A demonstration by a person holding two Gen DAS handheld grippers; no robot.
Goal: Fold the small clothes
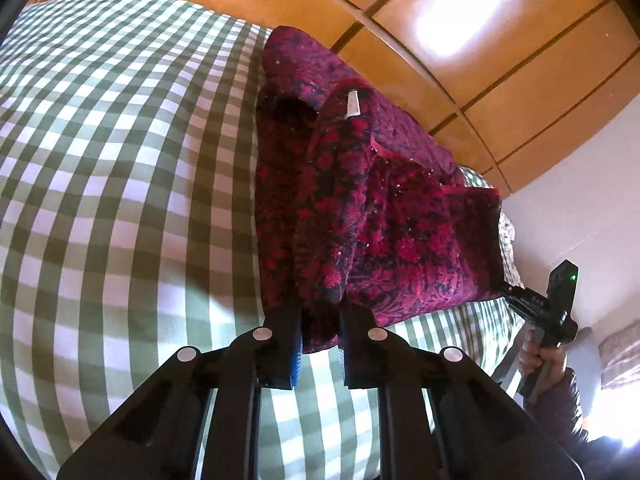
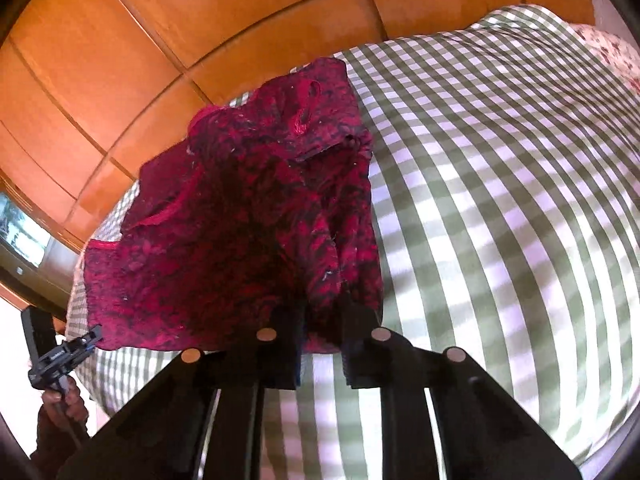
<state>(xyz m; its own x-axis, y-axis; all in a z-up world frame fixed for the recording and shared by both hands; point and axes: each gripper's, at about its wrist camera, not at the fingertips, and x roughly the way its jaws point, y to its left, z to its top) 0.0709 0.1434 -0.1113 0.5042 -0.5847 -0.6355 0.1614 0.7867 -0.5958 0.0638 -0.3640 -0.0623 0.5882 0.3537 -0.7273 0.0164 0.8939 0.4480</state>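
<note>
A small crimson garment with a dark floral pattern (image 1: 360, 208) lies on the green-and-white checked bed cover (image 1: 120, 160). My left gripper (image 1: 318, 344) is shut on its near corner, with cloth bunched between the fingers. In that view my right gripper (image 1: 508, 292) pinches the garment's other near corner at the right. In the right wrist view my right gripper (image 2: 320, 344) is shut on a fold of the garment (image 2: 248, 208), and the left gripper (image 2: 94, 334) holds the far left corner. A white label (image 1: 353, 104) shows near the garment's far end.
Wooden wardrobe doors (image 1: 460, 40) stand behind the bed. A floral pillow or sheet (image 2: 608, 52) lies at the bed's far right. A white wall (image 1: 580, 208) is at the right of the left wrist view. The checked cover (image 2: 500, 200) spreads wide to the right.
</note>
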